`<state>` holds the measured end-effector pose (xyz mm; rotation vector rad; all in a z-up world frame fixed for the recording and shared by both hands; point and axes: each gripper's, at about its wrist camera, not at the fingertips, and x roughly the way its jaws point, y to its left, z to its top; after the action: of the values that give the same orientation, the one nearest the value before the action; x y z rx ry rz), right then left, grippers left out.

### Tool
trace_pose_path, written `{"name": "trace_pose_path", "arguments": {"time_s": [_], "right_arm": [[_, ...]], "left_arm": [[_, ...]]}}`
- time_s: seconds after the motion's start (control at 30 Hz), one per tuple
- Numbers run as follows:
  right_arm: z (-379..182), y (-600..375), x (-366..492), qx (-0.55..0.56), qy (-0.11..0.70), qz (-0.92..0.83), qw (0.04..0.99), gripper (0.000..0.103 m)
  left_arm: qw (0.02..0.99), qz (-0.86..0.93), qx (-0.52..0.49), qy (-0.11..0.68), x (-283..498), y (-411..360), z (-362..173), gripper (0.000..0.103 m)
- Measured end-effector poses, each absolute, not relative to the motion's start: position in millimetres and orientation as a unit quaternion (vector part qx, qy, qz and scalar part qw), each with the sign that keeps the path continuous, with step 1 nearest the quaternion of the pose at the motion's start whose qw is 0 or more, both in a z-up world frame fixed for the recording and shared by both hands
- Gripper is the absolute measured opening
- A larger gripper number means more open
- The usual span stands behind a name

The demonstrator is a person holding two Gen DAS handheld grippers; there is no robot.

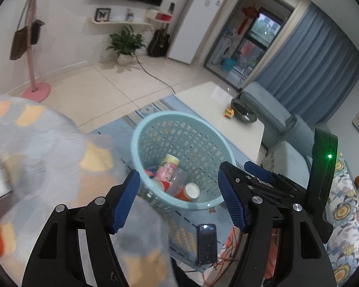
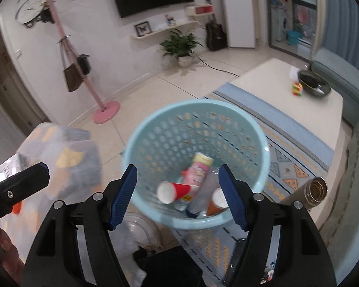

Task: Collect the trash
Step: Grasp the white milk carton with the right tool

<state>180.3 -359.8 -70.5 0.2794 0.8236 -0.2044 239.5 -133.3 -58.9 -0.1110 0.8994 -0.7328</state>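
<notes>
**Both claws wide, empty, over bin**

Left gripper (image 1: 179, 199) & right gripper (image 2: 178, 197): jaws spread wide, nothing held. Light-blue basket (image 1: 155, 125) (image 2: 141, 141) on rug, holding pink bottle (image 2: 197, 175), red cup (image 2: 172, 191), clear bottle, orange cup. Left view only: phone (image 1: 207, 244) on rug. Right view only: steel flask (image 2: 308, 195) beside basket. Blurred patterned cloth (image 1: 47, 148) crowds the left side.

Both grippers spread, nothing held

Left gripper (image 1: 179, 203) and right gripper (image 2: 178, 197) each hold their blue-padded fingers wide apart and angled downward. The right gripper shows beside the left gripper's right finger.
</notes>
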Motion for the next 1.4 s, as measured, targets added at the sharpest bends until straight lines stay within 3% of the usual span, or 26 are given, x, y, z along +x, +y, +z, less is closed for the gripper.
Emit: {"name": "trace_pose_path", "arguments": {"time_s": [0.17, 0.53, 0.93, 1.1, 1.4], "right_arm": [[-51, -317, 177, 0.108, 0.391, -0.061, 0.912, 0.067], [-31, -219, 186, 0.052, 0.376, 0.027, 0.925, 0.067], [-18, -128, 244, 0.036, 0.381, 0.174, 0.907, 0.066], [-24, -107, 285, 0.053, 0.4, 0.208, 0.891, 0.051], [-51, -105, 323, 0.116, 0.461, 0.236, 0.848, 0.051]], "left_arm": [[0.827, -0.356, -0.117, 0.42, 224, -79, -50, 0.066], [0.885, -0.238, -0.147, 0.372, 207, 36, -26, 0.066], [0.907, -0.124, -0.168, 0.365, 202, 132, -41, 0.066], [0.921, -0.074, -0.152, 0.352, 196, 156, -62, 0.066], [0.932, -0.017, -0.177, 0.316, 184, 180, -79, 0.064]]}}
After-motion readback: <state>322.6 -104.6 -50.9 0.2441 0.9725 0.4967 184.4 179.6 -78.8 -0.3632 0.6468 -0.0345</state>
